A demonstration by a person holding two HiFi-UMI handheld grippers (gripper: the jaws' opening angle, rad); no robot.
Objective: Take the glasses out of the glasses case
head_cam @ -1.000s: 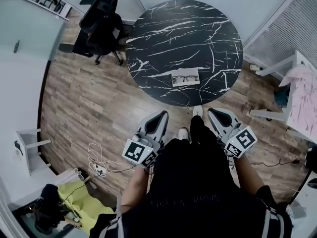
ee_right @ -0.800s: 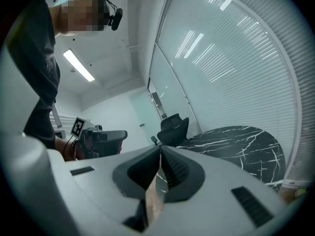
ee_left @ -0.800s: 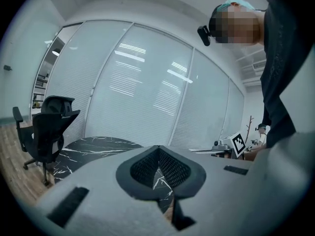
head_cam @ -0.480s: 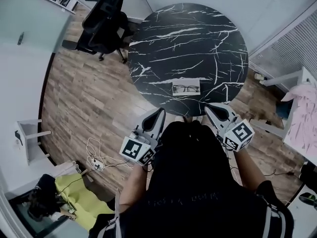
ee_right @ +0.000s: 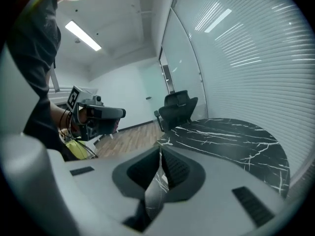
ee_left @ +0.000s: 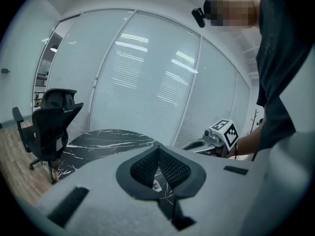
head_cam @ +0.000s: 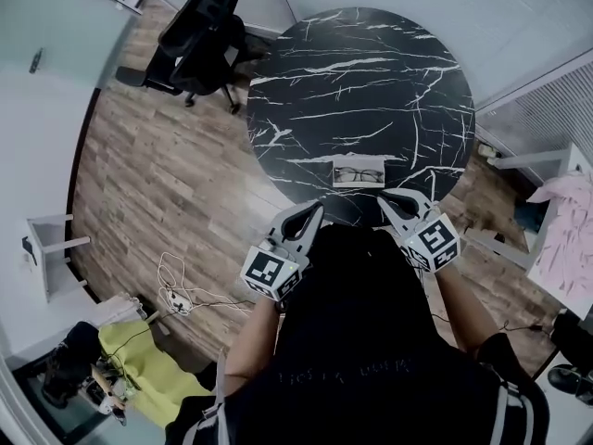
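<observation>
The glasses (head_cam: 358, 174) lie flat in the open glasses case (head_cam: 358, 184), lenses side by side, so their long axis runs left to right across the person's front. The case is pale against the dark stone and sits close to the near rim of the round marble table (head_cam: 361, 82), well apart from the office chair (head_cam: 199, 26) on the far left side.

Both grippers are held short of that near rim, and the case lies ahead of them and between them. The right gripper (head_cam: 384, 198) is the nearer one, with the case just forward and to its left. The left gripper (head_cam: 313, 210) has the case forward and further off to its right.

In the left gripper view the jaws are closed tip to tip with nothing between them, and the right gripper view shows the same: pressed together and empty. Neither touches the case or the table.

Judging from this, the reach has not yet begun. Whichever gripper goes in must first part its jaws, and a pinch across the thin bridge or a temple, at right angles to the frame's long line, looks the natural approach
</observation>
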